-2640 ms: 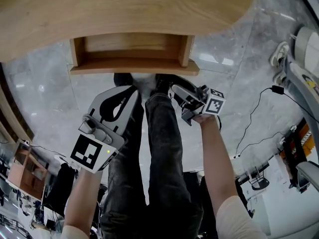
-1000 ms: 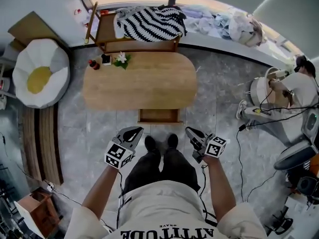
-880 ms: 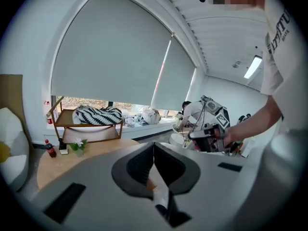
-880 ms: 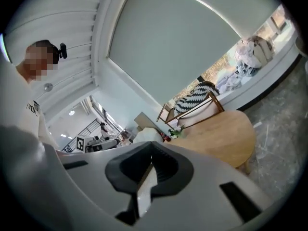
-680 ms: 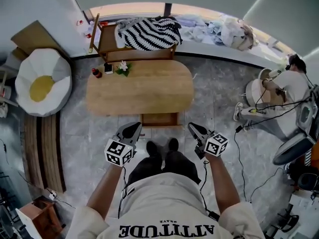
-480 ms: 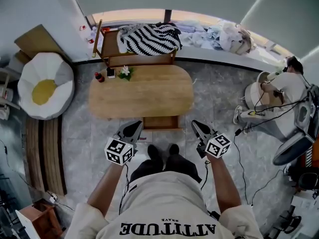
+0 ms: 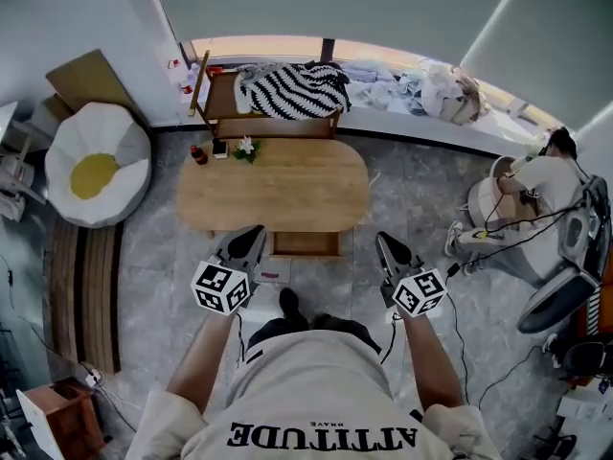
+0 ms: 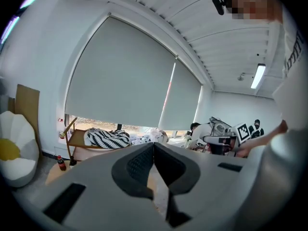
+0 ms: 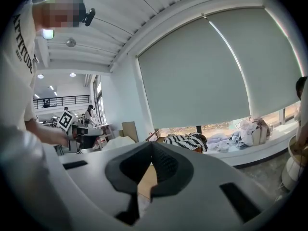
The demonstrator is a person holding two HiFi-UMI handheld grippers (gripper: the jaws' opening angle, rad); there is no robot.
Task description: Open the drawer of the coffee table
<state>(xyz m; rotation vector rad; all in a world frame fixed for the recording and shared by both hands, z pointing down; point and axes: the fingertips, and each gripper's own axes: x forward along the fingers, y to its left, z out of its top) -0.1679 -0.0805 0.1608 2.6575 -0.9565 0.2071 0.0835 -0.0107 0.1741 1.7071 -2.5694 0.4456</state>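
Observation:
The oval wooden coffee table (image 7: 287, 190) stands on the grey floor ahead of me. Its drawer (image 7: 306, 243) sticks out from the near side, pulled open. My left gripper (image 7: 251, 234) hangs high above the floor, left of the drawer, with its jaws shut and nothing between them. My right gripper (image 7: 385, 243) hangs to the drawer's right, also shut and empty. In the left gripper view the left gripper (image 8: 154, 146) shows closed tips pointing across the room towards the window. The right gripper (image 9: 152, 146) looks the same in its own view. Neither touches the table.
A white and yellow beanbag (image 7: 96, 172) lies at the left. Behind the table stands a wooden bench with a striped blanket (image 7: 292, 86). A small bottle (image 7: 199, 153) and flowers (image 7: 247, 147) sit on the table's far left. A person (image 7: 551, 175) crouches at the right among cables.
The head camera has risen far above the table since I stood by the open drawer. Both grippers came up with me and now hang either side of the drawer, which stays open.

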